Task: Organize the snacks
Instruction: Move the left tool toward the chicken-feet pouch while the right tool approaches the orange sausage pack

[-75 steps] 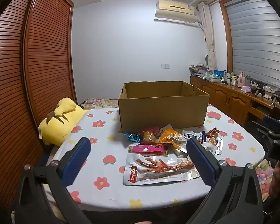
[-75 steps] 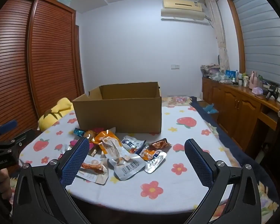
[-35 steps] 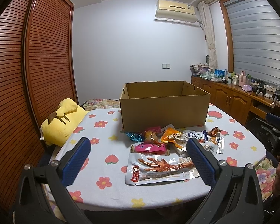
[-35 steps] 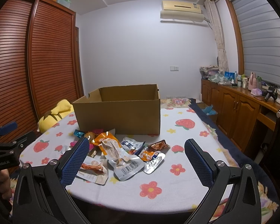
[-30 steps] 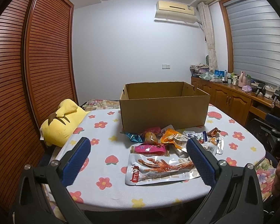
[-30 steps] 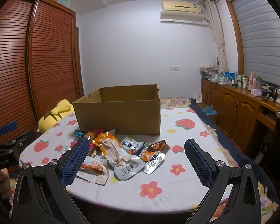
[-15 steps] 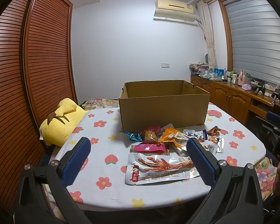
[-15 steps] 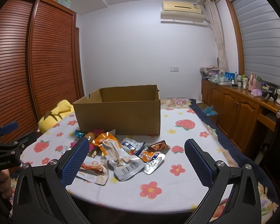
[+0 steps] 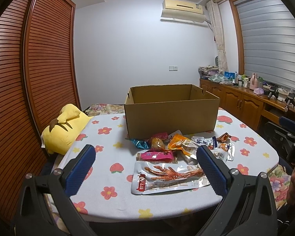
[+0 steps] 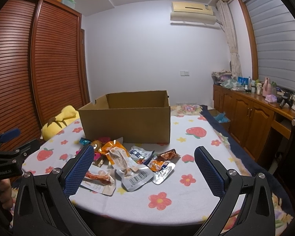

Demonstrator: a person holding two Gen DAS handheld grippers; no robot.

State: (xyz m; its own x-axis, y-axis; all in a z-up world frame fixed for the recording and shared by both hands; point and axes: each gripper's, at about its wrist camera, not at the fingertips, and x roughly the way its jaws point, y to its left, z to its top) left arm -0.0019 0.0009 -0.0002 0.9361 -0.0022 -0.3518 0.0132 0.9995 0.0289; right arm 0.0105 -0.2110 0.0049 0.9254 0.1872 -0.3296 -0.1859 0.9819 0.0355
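Both grippers are held spread wide with nothing in them: the left gripper (image 9: 145,157) low at the near edge of the flower-print bench (image 9: 116,188), the right gripper (image 10: 143,158) the same. A pile of shiny foil and plastic snack packets (image 10: 127,157) lies just in front of the open brown cardboard box (image 9: 171,114). The packets are stacked on each other, so two could be picked up at once, or one could slip out. The flat clear chicken-foot packet (image 9: 167,177) could be hard to lift because it lies so flat.
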